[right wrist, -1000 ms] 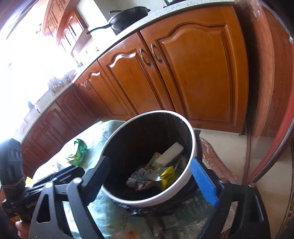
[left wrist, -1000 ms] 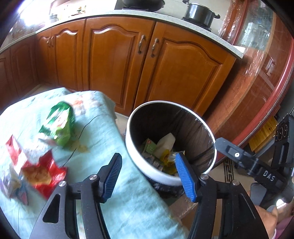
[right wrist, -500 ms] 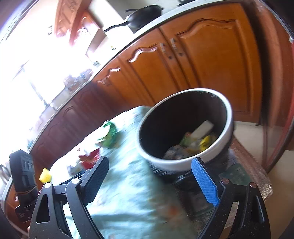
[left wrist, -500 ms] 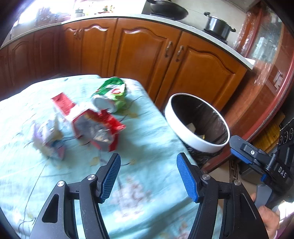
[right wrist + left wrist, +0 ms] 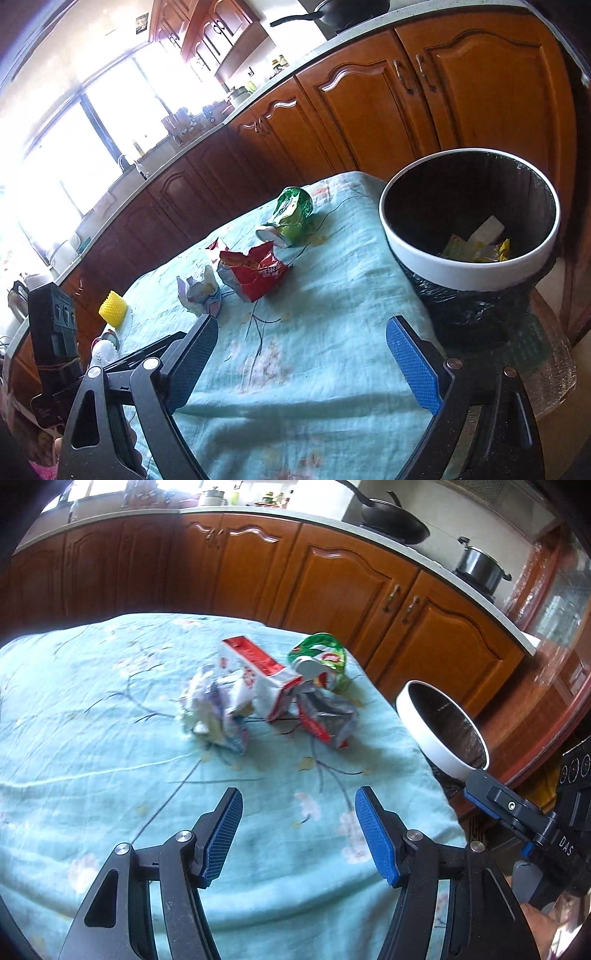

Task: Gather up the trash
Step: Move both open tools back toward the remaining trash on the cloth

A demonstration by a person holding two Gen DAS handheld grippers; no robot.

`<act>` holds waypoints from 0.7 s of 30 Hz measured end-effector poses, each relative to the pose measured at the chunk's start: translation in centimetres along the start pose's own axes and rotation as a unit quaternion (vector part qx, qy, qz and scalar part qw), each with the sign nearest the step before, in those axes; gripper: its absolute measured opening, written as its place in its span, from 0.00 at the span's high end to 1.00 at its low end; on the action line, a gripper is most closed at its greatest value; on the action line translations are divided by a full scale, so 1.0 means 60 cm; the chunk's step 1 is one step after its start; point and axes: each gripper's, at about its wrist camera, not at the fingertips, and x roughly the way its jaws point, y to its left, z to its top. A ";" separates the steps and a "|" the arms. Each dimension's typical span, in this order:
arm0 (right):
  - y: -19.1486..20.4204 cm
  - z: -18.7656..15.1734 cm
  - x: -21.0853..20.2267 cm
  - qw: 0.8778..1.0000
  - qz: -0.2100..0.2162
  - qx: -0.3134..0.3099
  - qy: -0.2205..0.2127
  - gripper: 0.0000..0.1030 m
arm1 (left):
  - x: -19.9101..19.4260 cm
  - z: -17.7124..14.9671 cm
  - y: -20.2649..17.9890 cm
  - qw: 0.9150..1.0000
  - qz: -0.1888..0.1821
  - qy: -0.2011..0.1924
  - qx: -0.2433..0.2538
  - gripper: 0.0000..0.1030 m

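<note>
Kitchen setting: table under pale blue floral cloth (image 5: 110, 760), wooden cabinets (image 5: 332, 587) behind. Nearest, at 6 o'clock in each wrist view: left gripper (image 5: 297, 836) with blue pads spread apart, nothing between; right gripper (image 5: 301, 363) likewise spread and empty. Mid-cloth, at about 12 o'clock from the left jaws: crumpled pale wrapper (image 5: 212, 712), then red-and-white carton (image 5: 258, 675), torn red snack bag (image 5: 255, 273), and furthest, green packet (image 5: 291, 214) toward the far edge. All four lying untouched, close together. At 3 o'clock off the table edge: white-rimmed bin (image 5: 461, 269) with black liner, already holding a few scraps (white, yellow, green). Judged partly done: some trash binned, four pieces left on the cloth. Yellow spiky object (image 5: 112, 302) at 9 o'clock in right view; trash or not, cannot tell. Writing: "DAS" legible on the right gripper's body in left view; print on carton and bags too blurred to read.
</note>
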 end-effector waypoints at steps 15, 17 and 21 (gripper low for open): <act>0.054 -0.017 0.055 0.999 0.010 -0.017 0.026 0.09 | -0.009 0.011 0.064 0.999 0.010 -0.004 -0.041 0.39; 0.058 -0.013 0.062 0.999 0.008 -0.019 0.026 0.09 | -0.004 0.015 0.067 0.999 0.010 -0.003 -0.041 0.39; 0.067 -0.004 0.074 0.999 0.002 -0.027 0.025 0.10 | 0.005 0.026 0.069 0.999 0.009 -0.002 -0.039 0.39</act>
